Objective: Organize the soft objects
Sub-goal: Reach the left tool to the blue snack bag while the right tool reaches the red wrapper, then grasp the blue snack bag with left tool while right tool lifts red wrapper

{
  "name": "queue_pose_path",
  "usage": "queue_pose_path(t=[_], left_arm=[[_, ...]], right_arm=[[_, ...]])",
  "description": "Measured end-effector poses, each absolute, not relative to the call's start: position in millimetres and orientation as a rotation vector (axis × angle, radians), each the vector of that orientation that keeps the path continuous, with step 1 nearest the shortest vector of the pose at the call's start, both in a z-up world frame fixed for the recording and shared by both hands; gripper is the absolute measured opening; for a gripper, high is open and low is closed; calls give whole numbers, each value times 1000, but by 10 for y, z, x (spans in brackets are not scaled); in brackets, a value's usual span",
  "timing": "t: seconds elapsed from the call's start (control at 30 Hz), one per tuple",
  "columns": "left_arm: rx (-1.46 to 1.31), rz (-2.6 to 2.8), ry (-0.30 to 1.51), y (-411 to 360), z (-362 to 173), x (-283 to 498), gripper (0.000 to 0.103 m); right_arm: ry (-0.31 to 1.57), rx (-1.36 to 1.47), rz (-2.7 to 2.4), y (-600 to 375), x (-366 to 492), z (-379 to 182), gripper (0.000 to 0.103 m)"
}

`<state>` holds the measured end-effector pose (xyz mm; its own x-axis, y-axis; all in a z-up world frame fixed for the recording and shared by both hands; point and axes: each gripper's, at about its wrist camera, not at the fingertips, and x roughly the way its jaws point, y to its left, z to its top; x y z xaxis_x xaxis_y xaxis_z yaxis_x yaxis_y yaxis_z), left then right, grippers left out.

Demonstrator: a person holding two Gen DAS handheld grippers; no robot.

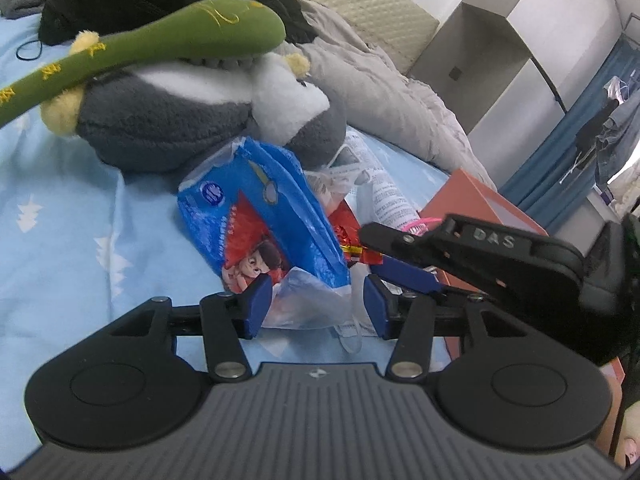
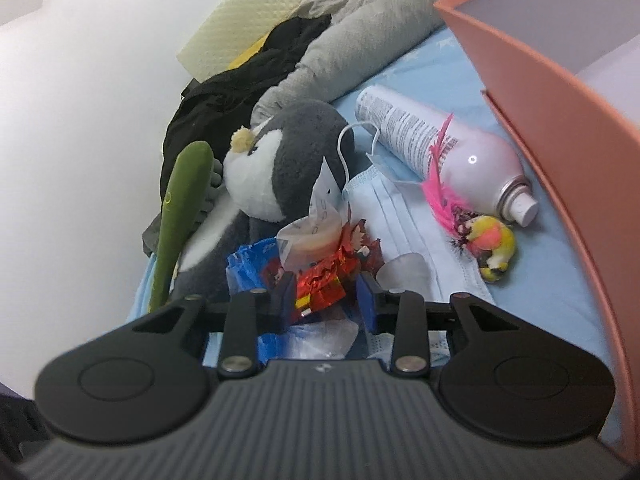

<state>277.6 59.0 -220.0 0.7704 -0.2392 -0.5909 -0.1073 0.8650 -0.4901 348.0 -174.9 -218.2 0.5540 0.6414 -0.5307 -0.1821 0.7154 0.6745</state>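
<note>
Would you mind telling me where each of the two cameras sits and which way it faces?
Left wrist: sits behind the left gripper, aimed down across the bed at the blue packet and plush penguin; its own fingers straddle the packet's clear end, and the right gripper reaches in from the right.
Right wrist: sits behind the right gripper, aimed at the red wrapper between its fingers, with the spray can and orange box to the right.
Shared: penguin, blue packet, red wrapper, can, box.
</note>
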Motion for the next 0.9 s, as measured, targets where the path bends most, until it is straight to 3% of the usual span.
queue_pose_path(t=[0.1, 0.13, 0.3, 0.43, 0.83, 0.9], left_arm=[[-495, -67, 694, 545, -2206, 2806, 49], [-486, -61, 695, 532, -2214, 2819, 47], [-482, -54, 702, 514, -2260, 2818, 6], [-490, -53, 690, 541, -2251, 2765, 3], [-587, -92, 722, 551, -2263, 2695, 5], [-607, -98, 703, 549, -2233, 2710, 13]], right_arm=[[890, 630, 543, -1728, 3550, -2237, 35], [898, 630, 550, -1721, 3558, -2248, 28], [896, 629, 567, -1719, 3559, -2246, 21], [875, 612, 577, -1720, 3523, -2196, 17], [850, 573, 585, -1805, 3405, -2100, 16], [838, 566, 587, -1822, 3386, -2044, 16]])
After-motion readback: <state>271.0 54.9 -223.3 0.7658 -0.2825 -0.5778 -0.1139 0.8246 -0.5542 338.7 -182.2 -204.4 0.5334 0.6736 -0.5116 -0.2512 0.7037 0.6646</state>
